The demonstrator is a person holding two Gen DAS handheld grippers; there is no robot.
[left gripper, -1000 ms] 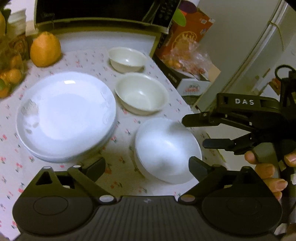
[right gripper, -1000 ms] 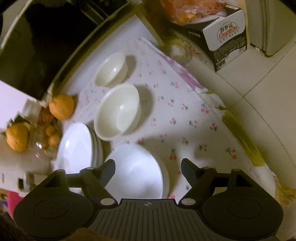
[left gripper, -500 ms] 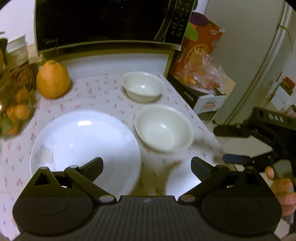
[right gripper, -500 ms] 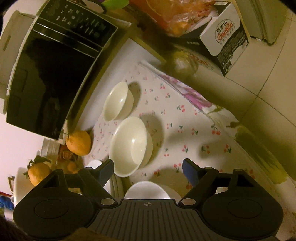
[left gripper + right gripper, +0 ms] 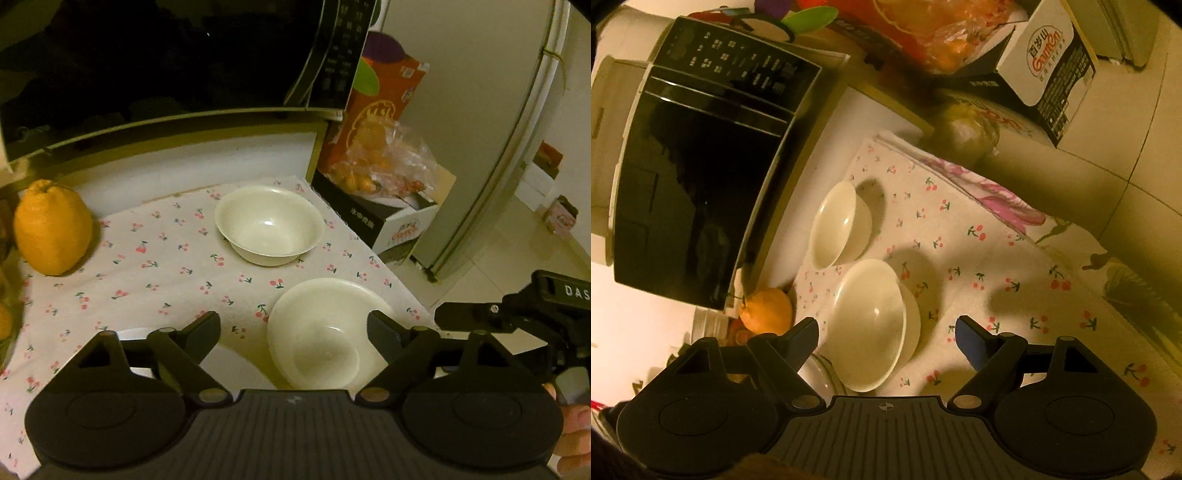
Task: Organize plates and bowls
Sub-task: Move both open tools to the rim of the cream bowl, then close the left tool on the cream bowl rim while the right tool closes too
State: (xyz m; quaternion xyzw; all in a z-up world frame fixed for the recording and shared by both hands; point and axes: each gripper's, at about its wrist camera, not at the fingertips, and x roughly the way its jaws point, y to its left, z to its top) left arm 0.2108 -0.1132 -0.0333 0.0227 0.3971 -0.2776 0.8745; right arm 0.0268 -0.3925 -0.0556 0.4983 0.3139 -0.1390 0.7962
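Two cream bowls stand on the cherry-print cloth (image 5: 155,266). The smaller bowl (image 5: 269,225) is farther back, near the microwave. The larger bowl (image 5: 325,332) lies between the fingers of my left gripper (image 5: 295,328), whose jaws are closing. The right fingertip (image 5: 376,325) is at the bowl's rim and the left one stands well clear of it. In the right wrist view the larger bowl (image 5: 871,325) also sits between the fingers of my right gripper (image 5: 886,332), which is open and not touching it. The smaller bowl (image 5: 834,225) is beyond. A strip of the white plate stack (image 5: 236,365) shows under the left gripper.
A black microwave (image 5: 166,66) closes off the back. A big orange (image 5: 51,229) stands at the left on the cloth. Off the table's right edge are boxes with bagged fruit (image 5: 384,166) and a fridge (image 5: 480,147). A hand (image 5: 572,417) holds the right gripper.
Both grippers have moved forward over the table. The plate stacks slid out at the bottom of both views, and the larger bowl now lies between both pairs of fingers. The left jaws have narrowed.
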